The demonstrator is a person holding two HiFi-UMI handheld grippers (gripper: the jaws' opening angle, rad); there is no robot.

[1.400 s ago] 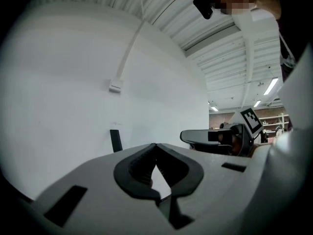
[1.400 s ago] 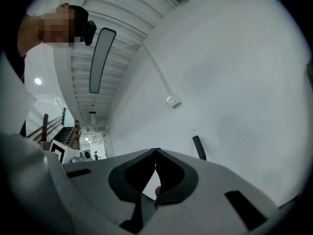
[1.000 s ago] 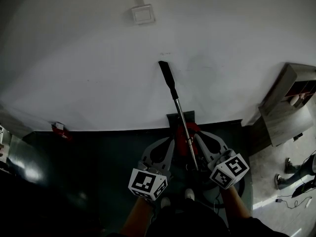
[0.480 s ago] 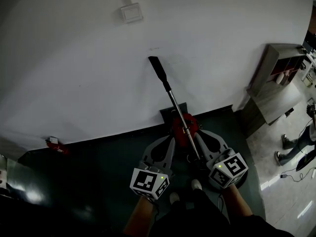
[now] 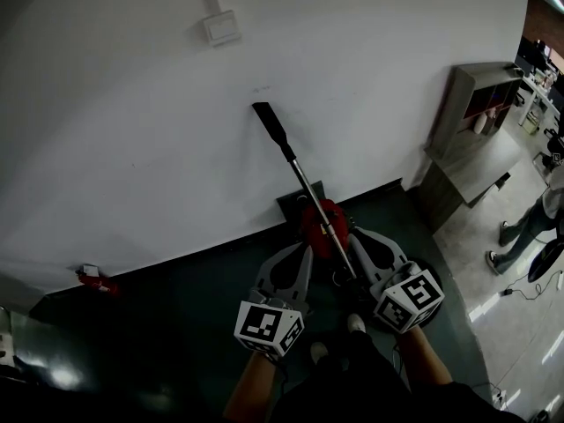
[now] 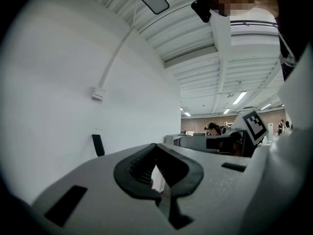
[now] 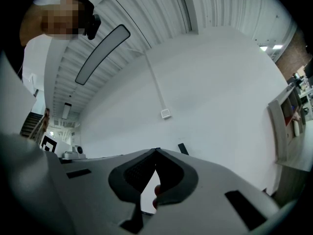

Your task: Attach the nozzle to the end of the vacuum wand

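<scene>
Left gripper [image 6: 156, 151], right gripper [image 7: 156, 153]: both closed, nothing held. Nozzle [image 5: 271, 123]: looks already seated on the wand [image 5: 310, 192] tip, propped against the wall [image 5: 132, 104]. Next I would check that the joint is firm.

Head view downward; gripper views toward wall [image 5: 132, 148]

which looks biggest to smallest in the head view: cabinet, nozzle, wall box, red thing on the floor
1. cabinet, clearly the largest
2. wall box and nozzle: about alike, the box wider and the nozzle longer, so not ranked
3. red thing, smallest
</scene>
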